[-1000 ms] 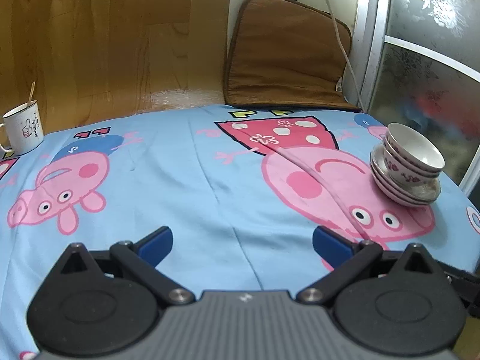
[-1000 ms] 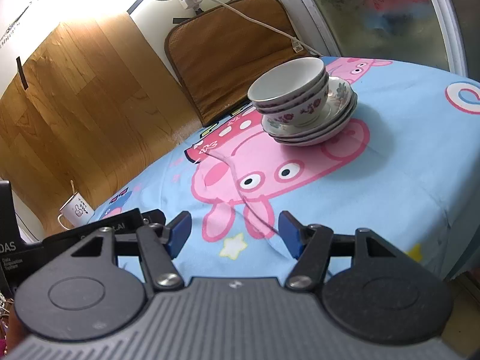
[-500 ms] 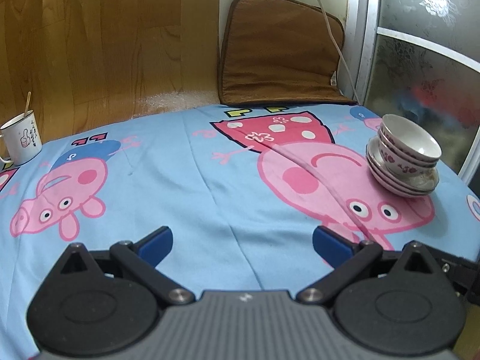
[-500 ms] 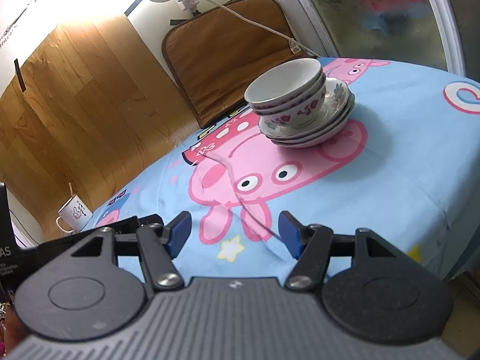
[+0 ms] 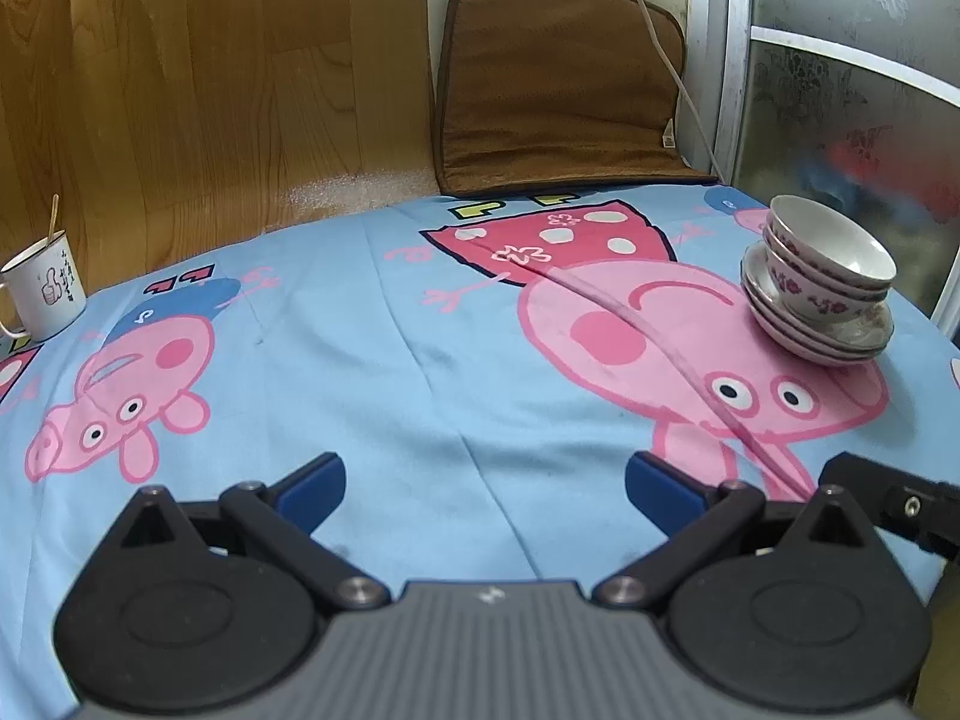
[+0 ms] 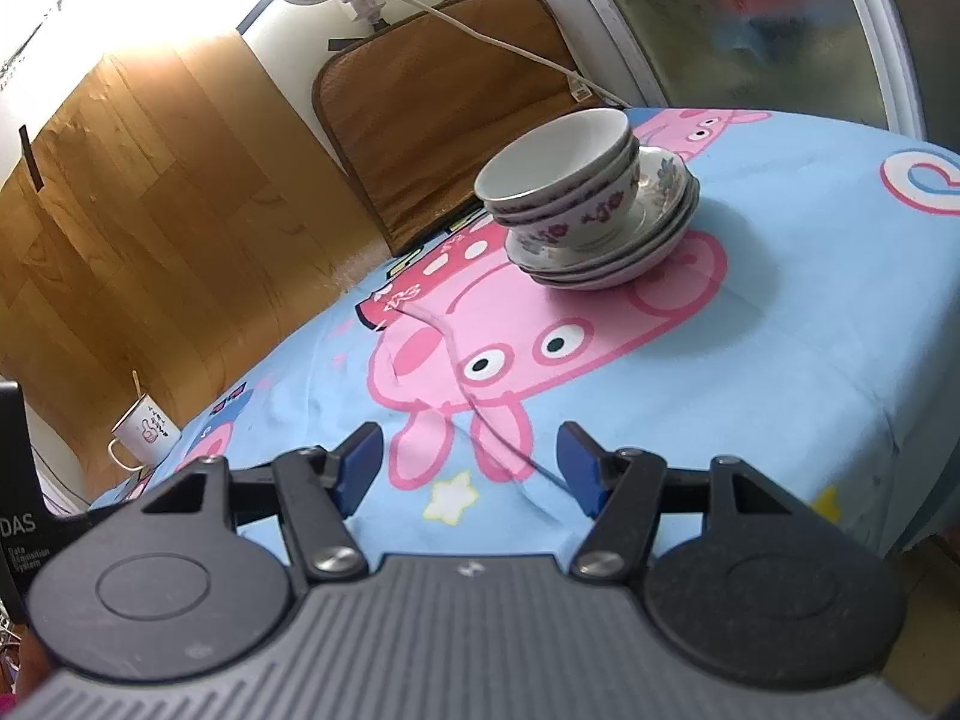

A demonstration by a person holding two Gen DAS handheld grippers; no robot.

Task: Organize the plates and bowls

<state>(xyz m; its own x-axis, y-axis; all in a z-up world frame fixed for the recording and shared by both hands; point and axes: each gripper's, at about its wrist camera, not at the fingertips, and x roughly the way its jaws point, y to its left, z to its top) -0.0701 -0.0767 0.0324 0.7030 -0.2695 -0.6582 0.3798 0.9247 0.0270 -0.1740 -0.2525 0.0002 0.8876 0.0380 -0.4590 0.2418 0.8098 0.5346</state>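
**Both grippers back off a finished-looking stack**

Over the last second the left gripper [image 5: 483, 483] has pulled back and swung slightly, so the stack of bowls [image 5: 831, 267] and plates [image 5: 822, 336] sits a little farther toward the right edge of its view than before. The right gripper [image 6: 468, 468] has barely shifted; its view of the stack is almost the same as a second ago. The crockery itself has not moved on the tablecloth [image 5: 384, 324].

Both grippers are spread wide with nothing between their blue fingers, and both hang well apart from the dishes, low over the near part of the cloth.

The bowls [image 6: 564, 180] are nested one inside another (three rims show, as far as I can count) and rest on the plates [image 6: 606, 264], which are themselves piled together on the pink pig print near the far right of the table. No other plate or bowl shows in either view. Only a mug [image 5: 42, 285] with a stick in it stands at the far left, well apart from the stack.

My judgement: with everything gathered into one pile and both tools empty and retreating, the organizing looks essentially done.
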